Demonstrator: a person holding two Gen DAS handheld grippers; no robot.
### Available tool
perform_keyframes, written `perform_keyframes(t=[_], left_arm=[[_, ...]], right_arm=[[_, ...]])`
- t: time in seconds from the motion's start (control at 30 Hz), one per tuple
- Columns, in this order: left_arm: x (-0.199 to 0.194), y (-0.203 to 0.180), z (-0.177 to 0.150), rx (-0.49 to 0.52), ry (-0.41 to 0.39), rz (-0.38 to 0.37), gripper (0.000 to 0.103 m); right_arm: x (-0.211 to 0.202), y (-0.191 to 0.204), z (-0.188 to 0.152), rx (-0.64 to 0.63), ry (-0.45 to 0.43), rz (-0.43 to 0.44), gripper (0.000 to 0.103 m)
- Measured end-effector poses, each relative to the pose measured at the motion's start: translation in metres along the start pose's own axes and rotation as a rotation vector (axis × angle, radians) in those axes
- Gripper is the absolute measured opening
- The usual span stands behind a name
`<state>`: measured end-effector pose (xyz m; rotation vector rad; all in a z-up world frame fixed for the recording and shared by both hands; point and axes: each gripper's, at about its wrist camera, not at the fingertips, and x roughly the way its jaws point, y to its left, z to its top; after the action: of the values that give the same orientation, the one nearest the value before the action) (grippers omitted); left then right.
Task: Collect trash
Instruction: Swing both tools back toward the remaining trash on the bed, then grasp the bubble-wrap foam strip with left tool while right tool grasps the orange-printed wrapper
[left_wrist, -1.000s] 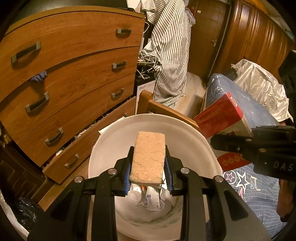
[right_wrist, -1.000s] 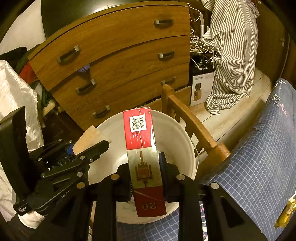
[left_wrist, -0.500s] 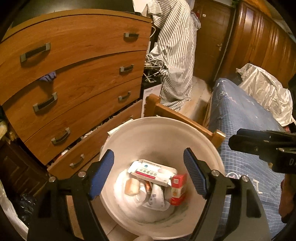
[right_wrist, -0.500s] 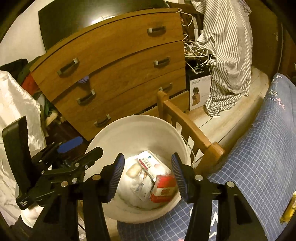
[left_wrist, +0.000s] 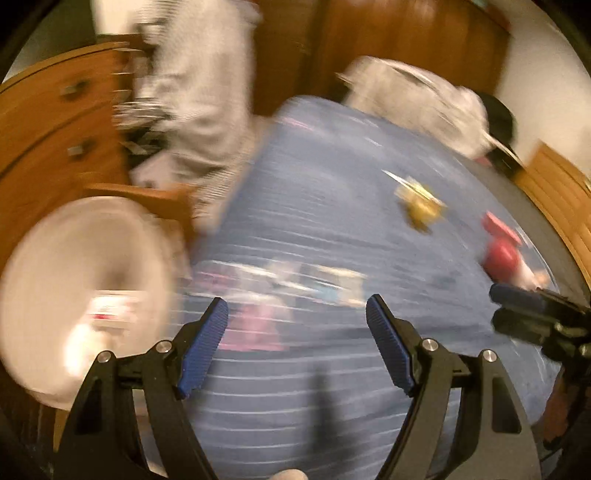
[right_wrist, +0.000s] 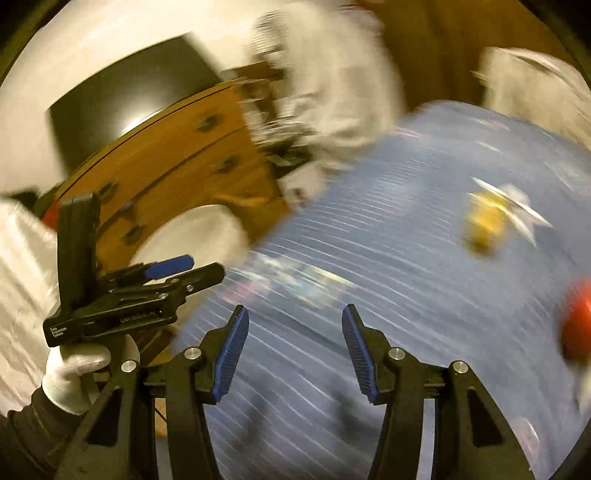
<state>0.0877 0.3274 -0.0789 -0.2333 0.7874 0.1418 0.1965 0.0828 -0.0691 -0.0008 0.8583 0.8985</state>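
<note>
Looking for the next bit of trash, I have a yellow wrapper (left_wrist: 419, 206) lying far out on the blue bed cover (left_wrist: 332, 206), and a red item (left_wrist: 500, 254) further right near the bed's edge; motion blur hides what either really is. Nearer, just beyond my claws, some pale and pink patches show on the cover, but I cannot tell whether they are litter or print. The white bin (left_wrist: 74, 280) sits off the bed to the left with something white and red inside it.

My left claw (left_wrist: 297, 315) is spread wide with nothing between its blue pads, and my right claw (right_wrist: 295, 323) is likewise apart and empty, both hanging above the cover. I judge this to be the step between drops: reaching for fresh pieces. Next, I should carry one claw out over the yellow wrapper, lower until the pads straddle it, and squeeze gently, since a thin wrapper on soft bedding could slip or bunch the fabric.

Beyond the bin stands a wooden dresser (right_wrist: 184, 155).
</note>
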Motion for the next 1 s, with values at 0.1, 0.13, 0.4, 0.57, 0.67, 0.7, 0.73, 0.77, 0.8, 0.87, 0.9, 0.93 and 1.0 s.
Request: perform_keyframes(t=[0.1,0.13,0.4,0.57,0.67,0.7,0.73,0.77,0.8,0.87,0.9,0.93,1.0], left_arm=[[0.029,-0.074,-0.009,0.086,0.045,-0.106,0.074],[0.037,-0.095,-0.01,0.108,0.057,-0.137,0.074],[0.098,-0.251,-0.023,0.23,0.157,-0.361,0.068],[0.122,-0.307,-0.022,0.241,0.164,-0.393,0.061],[0.132,-0.329,-0.019,0.253,0.176,-0.385,0.048],[0.136,-0.333,-0.018,0.253,0.182,-0.384,0.043],[0.141,-0.339,-0.019,0.255,0.191,-0.381,0.031],[0.141,-0.34,-0.019,0.254,0.195,-0.375,0.023],[0.142,-0.34,-0.018,0.254,0.194,-0.371,0.023],[0.14,-0.341,-0.019,0.259,0.184,-0.365,0.022],[0.137,-0.339,-0.021,0.261,0.181,-0.366,0.022],[0.134,-0.336,-0.022,0.263,0.183,-0.371,0.022],[0.123,-0.326,-0.025,0.276,0.181,-0.375,0.022]], right_arm=[[-0.059,-0.069,-0.036,0.084,-0.051,-0.106,0.054],[-0.083,-0.098,-0.052,0.136,-0.071,-0.142,0.054],[-0.171,-0.206,-0.134,0.338,-0.16,-0.252,0.054],[-0.192,-0.232,-0.149,0.361,-0.199,-0.247,0.054],[-0.198,-0.241,-0.153,0.368,-0.211,-0.239,0.054],[-0.2,-0.243,-0.154,0.369,-0.214,-0.237,0.054],[-0.202,-0.247,-0.157,0.368,-0.216,-0.235,0.054],[-0.203,-0.25,-0.159,0.37,-0.218,-0.234,0.054],[-0.203,-0.254,-0.16,0.373,-0.221,-0.231,0.054],[-0.193,-0.245,-0.151,0.377,-0.225,-0.233,0.054],[-0.194,-0.247,-0.152,0.378,-0.227,-0.228,0.054],[-0.193,-0.247,-0.15,0.379,-0.227,-0.227,0.054],[-0.194,-0.246,-0.149,0.374,-0.229,-0.223,0.054]])
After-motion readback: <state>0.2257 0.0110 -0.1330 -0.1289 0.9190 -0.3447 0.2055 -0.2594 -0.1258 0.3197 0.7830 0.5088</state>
